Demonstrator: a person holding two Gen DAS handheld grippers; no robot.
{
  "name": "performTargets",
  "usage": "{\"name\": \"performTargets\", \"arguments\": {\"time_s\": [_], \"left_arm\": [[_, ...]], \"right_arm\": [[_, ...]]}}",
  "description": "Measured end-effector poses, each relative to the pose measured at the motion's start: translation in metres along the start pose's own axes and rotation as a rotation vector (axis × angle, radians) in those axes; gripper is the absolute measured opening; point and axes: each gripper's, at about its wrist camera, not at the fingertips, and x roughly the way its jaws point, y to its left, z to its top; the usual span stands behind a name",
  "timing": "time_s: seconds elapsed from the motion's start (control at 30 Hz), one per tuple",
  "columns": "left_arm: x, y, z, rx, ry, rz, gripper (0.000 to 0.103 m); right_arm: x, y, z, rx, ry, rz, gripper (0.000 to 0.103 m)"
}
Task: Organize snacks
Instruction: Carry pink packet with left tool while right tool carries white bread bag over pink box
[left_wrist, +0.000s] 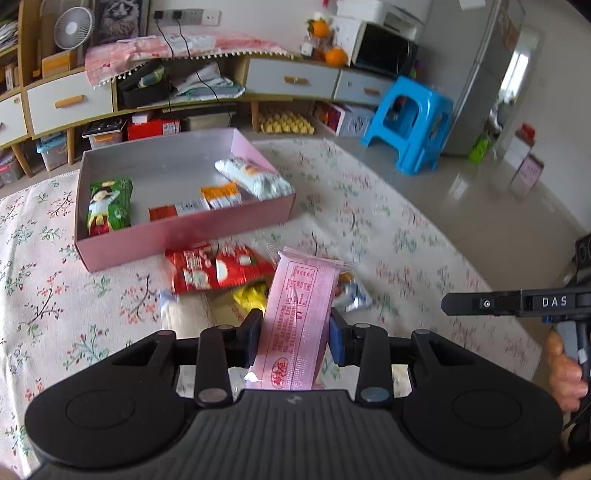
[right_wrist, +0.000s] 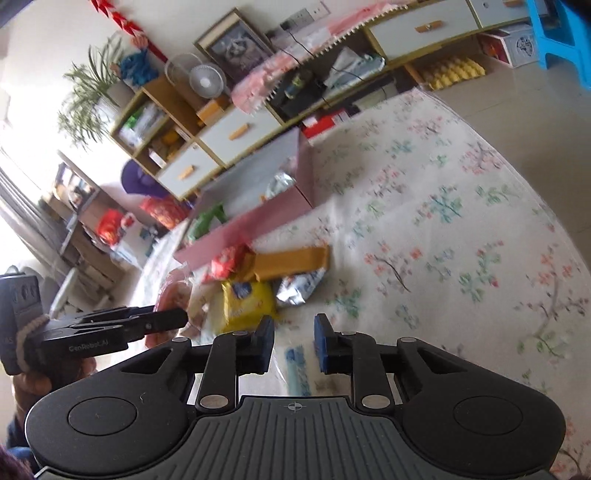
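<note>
Pink pack (left_wrist: 297, 321) clamped in the left tool (left_wrist: 295, 332), above the table (left_wrist: 424, 251).

It looks light, soft and slick in its crinkly wrapper, so I'd judge a mid-body grip across the width, as here, the safest. Ahead lies the pink box (left_wrist: 184, 236) with four snacks inside; a loose pile (right_wrist: 255, 291) sits just before it. The right tool (right_wrist: 294, 345) hangs apart and empty. The pack's lower end is cut off; the pile is blurred.
</note>
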Motion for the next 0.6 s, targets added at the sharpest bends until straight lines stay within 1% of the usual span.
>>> {"name": "performTargets", "arguments": {"time_s": [0.17, 0.3, 0.43, 0.6], "left_arm": [[0.007, 0.016, 0.008, -0.079, -0.019, -0.003, 0.034], [0.01, 0.027, 0.014, -0.129, -0.036, -0.005, 0.034], [0.005, 0.037, 0.021, -0.178, -0.075, -0.005, 0.034], [0.003, 0.058, 0.033, -0.274, -0.116, 0.023, 0.034]], "right_arm": [[-0.001, 0.002, 0.012, 0.023, -0.058, 0.052, 0.022], [0.002, 0.009, 0.027, 0.018, -0.09, 0.068, 0.022], [0.02, 0.021, 0.045, -0.006, -0.084, 0.058, 0.022], [0.05, 0.041, 0.075, -0.037, -0.077, 0.086, 0.022]]}}
